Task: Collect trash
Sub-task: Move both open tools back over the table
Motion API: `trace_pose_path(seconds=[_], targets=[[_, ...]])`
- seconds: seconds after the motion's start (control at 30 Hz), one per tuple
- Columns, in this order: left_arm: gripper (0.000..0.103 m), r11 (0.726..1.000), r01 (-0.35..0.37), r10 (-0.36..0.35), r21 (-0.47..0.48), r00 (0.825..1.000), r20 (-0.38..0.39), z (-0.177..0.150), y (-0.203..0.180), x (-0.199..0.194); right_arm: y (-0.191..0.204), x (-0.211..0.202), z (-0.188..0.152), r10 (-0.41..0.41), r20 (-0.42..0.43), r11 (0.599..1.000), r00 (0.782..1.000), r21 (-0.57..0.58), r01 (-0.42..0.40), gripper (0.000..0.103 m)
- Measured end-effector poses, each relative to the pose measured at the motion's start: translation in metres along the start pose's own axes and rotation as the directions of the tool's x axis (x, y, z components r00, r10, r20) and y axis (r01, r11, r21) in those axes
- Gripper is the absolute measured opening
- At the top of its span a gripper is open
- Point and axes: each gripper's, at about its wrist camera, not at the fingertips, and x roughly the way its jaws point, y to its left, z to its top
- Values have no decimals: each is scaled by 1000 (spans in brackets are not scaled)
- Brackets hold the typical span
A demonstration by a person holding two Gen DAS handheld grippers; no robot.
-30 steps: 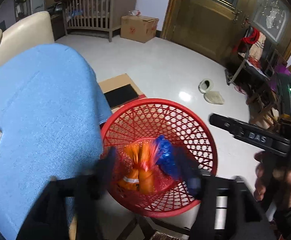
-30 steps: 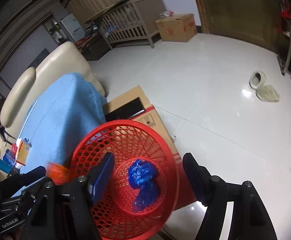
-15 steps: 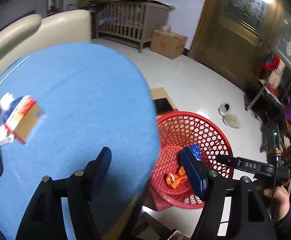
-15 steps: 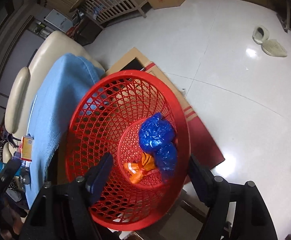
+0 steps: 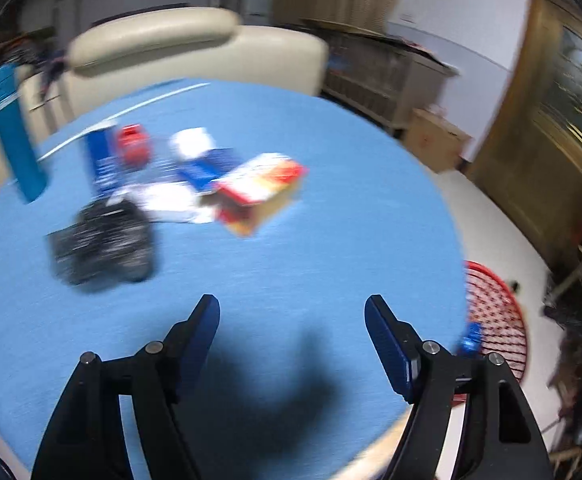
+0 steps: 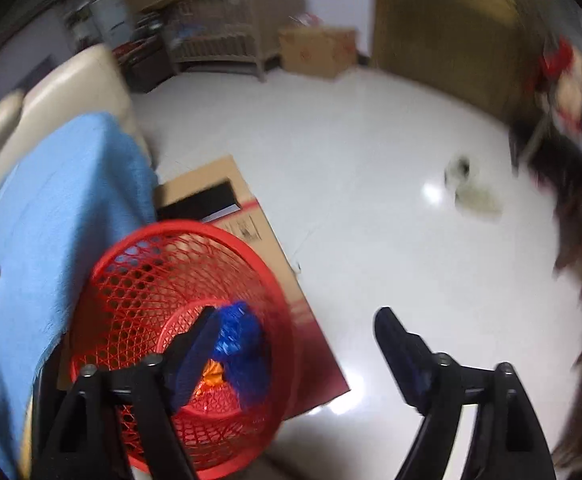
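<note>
My left gripper (image 5: 293, 320) is open and empty above the blue-clothed table (image 5: 291, 264). Beyond it lie a red and tan carton (image 5: 259, 192), a black crumpled bag (image 5: 103, 244), blue and white wrappers (image 5: 203, 168), a small red item (image 5: 133, 146) and a tall blue box (image 5: 13, 132), all blurred. The red mesh basket (image 6: 131, 264) stands on the floor beside the table; it also shows in the left wrist view (image 5: 495, 312). It holds a blue bag (image 6: 239, 336) and an orange wrapper (image 6: 211, 378). My right gripper (image 6: 295, 320) is open and empty over the basket's right rim.
A flat cardboard box (image 6: 227, 208) lies under the basket. A cream sofa (image 5: 195, 52) stands behind the table. Slippers (image 6: 471, 188) lie on the white floor. A wooden crib (image 6: 227, 36) and a carton (image 6: 319, 52) stand by the far wall.
My left gripper has swung left from the basket to over the table, where the trash pile has come into view. My right gripper has shifted right, toward the basket's rim.
</note>
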Motion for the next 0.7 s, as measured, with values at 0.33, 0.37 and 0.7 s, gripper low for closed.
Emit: trace_pose_path(seconds=[0.33, 0.37, 0.7], targets=[[77, 965, -153, 153, -215, 988, -19, -20, 103, -10, 217, -57, -5, 341, -64, 777, 938, -543, -319, 87], [77, 959, -161, 160, -233, 987, -24, -23, 112, -11, 236, -61, -6, 386, -84, 745, 919, -560, -364, 87], [77, 943, -186, 184, -276, 982, -33, -25, 133, -20, 374, -50, 20, 522, -203, 582, 829, -626, -519, 87]])
